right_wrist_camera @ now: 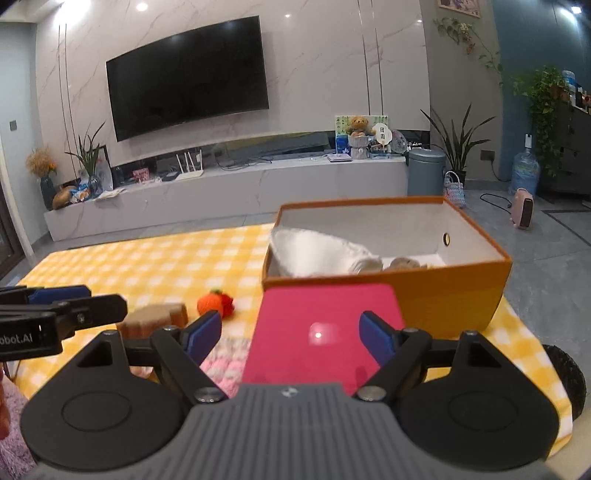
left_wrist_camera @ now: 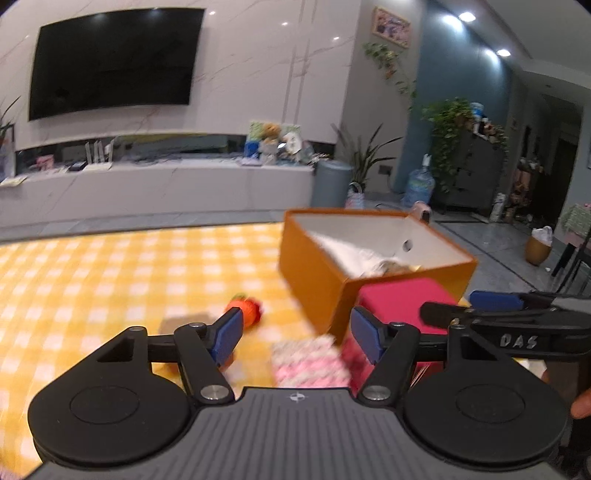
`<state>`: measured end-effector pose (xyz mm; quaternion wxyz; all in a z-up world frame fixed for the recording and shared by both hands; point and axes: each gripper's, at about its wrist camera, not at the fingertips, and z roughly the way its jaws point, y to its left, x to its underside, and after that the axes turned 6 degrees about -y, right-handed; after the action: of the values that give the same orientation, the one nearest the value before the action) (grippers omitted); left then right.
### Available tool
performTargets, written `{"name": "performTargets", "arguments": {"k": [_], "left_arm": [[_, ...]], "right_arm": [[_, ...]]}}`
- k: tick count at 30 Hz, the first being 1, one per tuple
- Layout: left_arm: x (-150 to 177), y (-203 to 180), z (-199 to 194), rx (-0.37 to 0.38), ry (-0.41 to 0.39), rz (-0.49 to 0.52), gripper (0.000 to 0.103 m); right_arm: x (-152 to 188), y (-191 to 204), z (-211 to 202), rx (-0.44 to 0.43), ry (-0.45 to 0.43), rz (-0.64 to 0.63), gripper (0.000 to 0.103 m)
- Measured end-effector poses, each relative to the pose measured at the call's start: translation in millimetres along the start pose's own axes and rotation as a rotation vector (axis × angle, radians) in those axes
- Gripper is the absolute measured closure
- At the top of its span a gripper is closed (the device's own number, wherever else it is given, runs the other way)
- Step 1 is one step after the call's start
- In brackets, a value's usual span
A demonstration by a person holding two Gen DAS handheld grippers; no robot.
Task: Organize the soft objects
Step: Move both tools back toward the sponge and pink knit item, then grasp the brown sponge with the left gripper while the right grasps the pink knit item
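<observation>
Both sets of jaws released, nothing between the pads: left gripper (left_wrist_camera: pixel 296 334), right gripper (right_wrist_camera: pixel 291 336). Orange box (right_wrist_camera: pixel 450 295) on the checked bench (right_wrist_camera: pixel 147 266) at one o'clock, white cloth (right_wrist_camera: pixel 317 254) inside. Red pad (right_wrist_camera: pixel 325 332) leaning on its near wall. Orange plush (right_wrist_camera: pixel 216 302) at eleven, pink knit (left_wrist_camera: pixel 310 363) close in front.

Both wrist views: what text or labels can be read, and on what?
"DAS" on the right tongs, on the black body, seen from the left wrist.
"obot.AI" on the left tongs, cut off by the picture's edge, seen from the right wrist.
Framed picture on the wall: too blurred to read.
</observation>
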<state>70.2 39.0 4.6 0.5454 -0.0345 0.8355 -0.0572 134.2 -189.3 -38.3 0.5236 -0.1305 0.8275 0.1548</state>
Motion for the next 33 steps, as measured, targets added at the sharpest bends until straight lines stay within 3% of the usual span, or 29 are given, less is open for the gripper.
{"name": "performTargets", "arguments": {"k": [7, 13, 18, 21, 27, 30, 32, 33], "left_arm": [[28.7, 36.4, -12.8, -0.030, 0.086, -0.050, 0.029], [42.7, 70.8, -22.4, -0.047, 0.140, -0.112, 0.031], [48.3, 89.4, -19.1, -0.056, 0.158, -0.149, 0.032], [46.1, 92.9, -13.1, -0.061, 0.168, -0.123, 0.032], [31.3, 96.9, 11.2, -0.032, 0.179, -0.052, 0.032], [26.5, 97.4, 29.9, -0.021, 0.203, -0.037, 0.028], [24.7, 95.9, 41.6, -0.015, 0.211, -0.035, 0.015], [24.6, 95.0, 47.3, -0.015, 0.214, -0.040, 0.014]], "right_arm": [[21.0, 27.6, -1.6, -0.031, 0.006, 0.011, 0.024], [36.5, 63.5, 5.7, -0.087, 0.033, -0.119, 0.026], [44.8, 86.7, 18.6, -0.103, 0.066, -0.225, 0.037], [47.6, 100.3, 26.7, -0.115, 0.070, -0.306, 0.038], [46.6, 107.2, 56.6, -0.127, 0.118, -0.291, 0.040], [48.5, 111.8, 72.7, -0.105, 0.144, -0.312, 0.040], [49.9, 112.8, 84.2, -0.093, 0.158, -0.324, 0.040], [49.7, 112.5, 89.8, -0.090, 0.160, -0.324, 0.042]]}}
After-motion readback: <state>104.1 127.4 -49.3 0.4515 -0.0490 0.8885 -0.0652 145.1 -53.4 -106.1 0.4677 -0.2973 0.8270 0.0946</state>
